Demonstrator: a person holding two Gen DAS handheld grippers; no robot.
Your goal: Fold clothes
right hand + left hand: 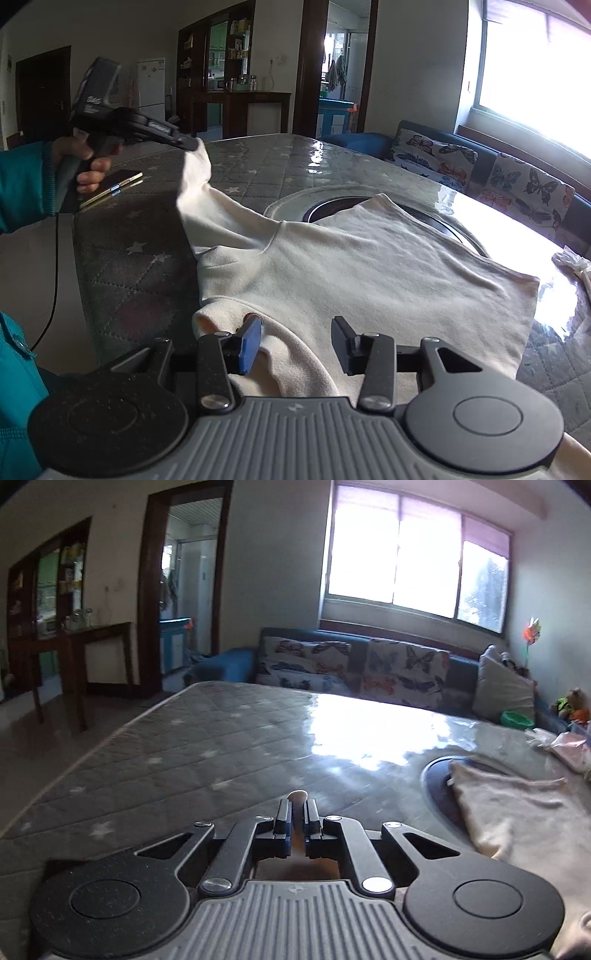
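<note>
Lying spread on the quilted, star-patterned desk (147, 266): one cream long-sleeved top (369, 266), body flat, partly covering a dark round inset (332, 208) in the glossy desk surface.

Left claw (192, 142): fingers closed tight on the cuff of the top's sleeve (207, 192), which is lifted clear of the desk and hangs stretched from the claw down to the shoulder. A hand (86, 162) in a teal sleeve (22, 184) grips its handle. From the left wrist view, a small tuft of cloth (297, 795) shows between the shut fingertips.

Right claw (297, 341): about half open, hovering low over the near edge of the top by its collar (221, 317); pads not pressing on the fabric.

Beside the hand: a phone (110, 188) on the desk. Background: butterfly-print sofa (480, 166), bright window (413, 561).
</note>
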